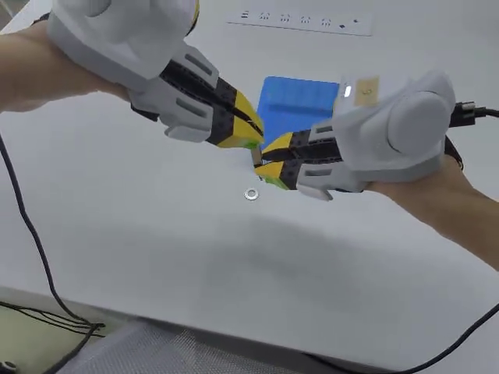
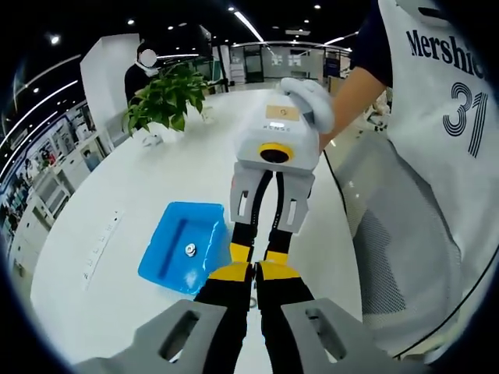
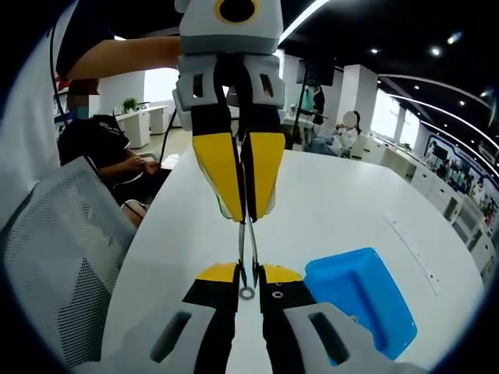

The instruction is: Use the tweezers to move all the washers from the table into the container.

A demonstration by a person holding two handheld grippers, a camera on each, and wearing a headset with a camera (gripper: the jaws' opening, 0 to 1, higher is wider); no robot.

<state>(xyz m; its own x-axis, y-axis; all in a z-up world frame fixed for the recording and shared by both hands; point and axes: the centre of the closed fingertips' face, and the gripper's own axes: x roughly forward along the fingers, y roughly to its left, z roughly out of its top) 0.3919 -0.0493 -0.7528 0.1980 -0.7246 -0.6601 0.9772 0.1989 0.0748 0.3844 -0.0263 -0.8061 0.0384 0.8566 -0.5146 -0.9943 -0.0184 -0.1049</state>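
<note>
White housings (image 1: 405, 128), black fingers (image 1: 209, 92) tipped yellow, black cable (image 1: 468, 111), white jersey (image 2: 437, 117) numbered 31

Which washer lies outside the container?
The washer on the white table, at the tips of the tweezers; the other washer already lies inside the blue container.

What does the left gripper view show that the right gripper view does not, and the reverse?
The left gripper view has, and the right lacks: a white jersey printed with 31, and the right gripper seen from the front with its white housing. The right gripper view has, and the left lacks: the tweezers clamped in the left gripper, reaching down to a washer. Both share the blue container and the white table.
</note>
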